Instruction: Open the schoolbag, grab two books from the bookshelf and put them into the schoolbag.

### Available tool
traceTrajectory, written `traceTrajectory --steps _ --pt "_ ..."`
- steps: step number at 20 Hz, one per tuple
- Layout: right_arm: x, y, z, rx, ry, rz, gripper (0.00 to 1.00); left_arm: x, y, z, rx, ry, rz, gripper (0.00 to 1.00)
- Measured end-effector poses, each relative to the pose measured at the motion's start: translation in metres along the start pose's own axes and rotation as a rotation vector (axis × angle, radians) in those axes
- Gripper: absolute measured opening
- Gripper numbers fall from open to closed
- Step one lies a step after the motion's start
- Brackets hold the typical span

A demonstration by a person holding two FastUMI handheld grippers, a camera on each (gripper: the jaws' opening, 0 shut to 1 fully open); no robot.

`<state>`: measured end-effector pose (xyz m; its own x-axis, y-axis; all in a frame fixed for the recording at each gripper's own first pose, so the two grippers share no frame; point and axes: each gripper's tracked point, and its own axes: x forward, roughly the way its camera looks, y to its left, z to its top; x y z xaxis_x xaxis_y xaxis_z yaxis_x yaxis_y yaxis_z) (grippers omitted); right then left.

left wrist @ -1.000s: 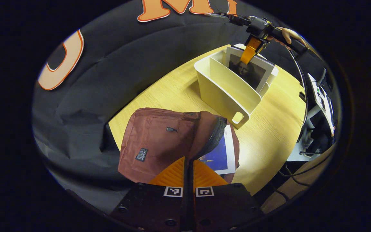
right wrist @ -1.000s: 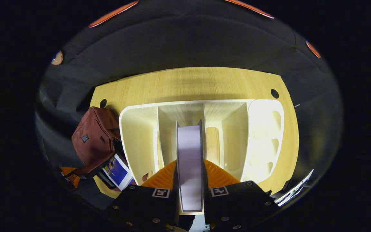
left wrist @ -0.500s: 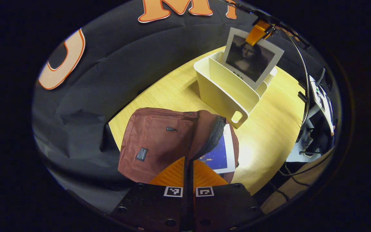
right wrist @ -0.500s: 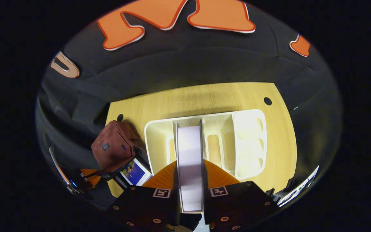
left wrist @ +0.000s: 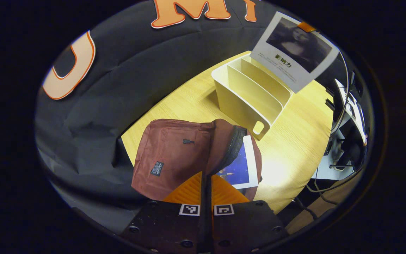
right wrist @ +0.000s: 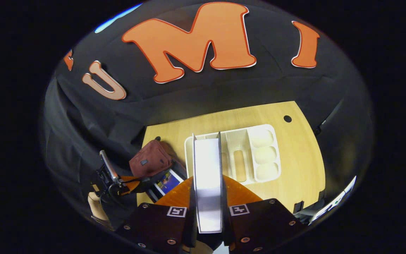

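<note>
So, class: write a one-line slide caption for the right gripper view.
Right tool grips a book high above the white bookshelf and maroon schoolbag.

Each handheld gripper has a black, blocky body studded with round screw heads, and two small square black-and-white markers sit side by side at the base of its ribbed fingers, seen on the left gripper (left wrist: pixel 206 183) and the right gripper (right wrist: pixel 208 197). In the right gripper view, black cables trail from the left gripper's body.
</note>
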<state>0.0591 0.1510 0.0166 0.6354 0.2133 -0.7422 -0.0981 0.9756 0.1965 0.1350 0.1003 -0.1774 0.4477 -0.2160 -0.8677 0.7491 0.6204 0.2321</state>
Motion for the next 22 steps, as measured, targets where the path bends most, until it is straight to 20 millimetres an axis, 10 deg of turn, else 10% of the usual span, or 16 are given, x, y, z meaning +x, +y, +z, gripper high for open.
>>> traceTrajectory --steps 6,12,22 --pt "0.01 0.028 -0.071 0.158 0.02 0.179 0.29 -0.005 -0.002 0.001 0.028 -0.01 0.027 0.0" --pt "0.081 0.057 -0.142 0.36 0.083 0.326 0.29 -0.012 -0.003 0.005 0.05 -0.012 0.047 0.01" --pt "0.184 0.08 -0.169 0.598 0.01 0.376 0.29 -0.017 -0.014 0.007 0.055 -0.026 0.066 0.01"
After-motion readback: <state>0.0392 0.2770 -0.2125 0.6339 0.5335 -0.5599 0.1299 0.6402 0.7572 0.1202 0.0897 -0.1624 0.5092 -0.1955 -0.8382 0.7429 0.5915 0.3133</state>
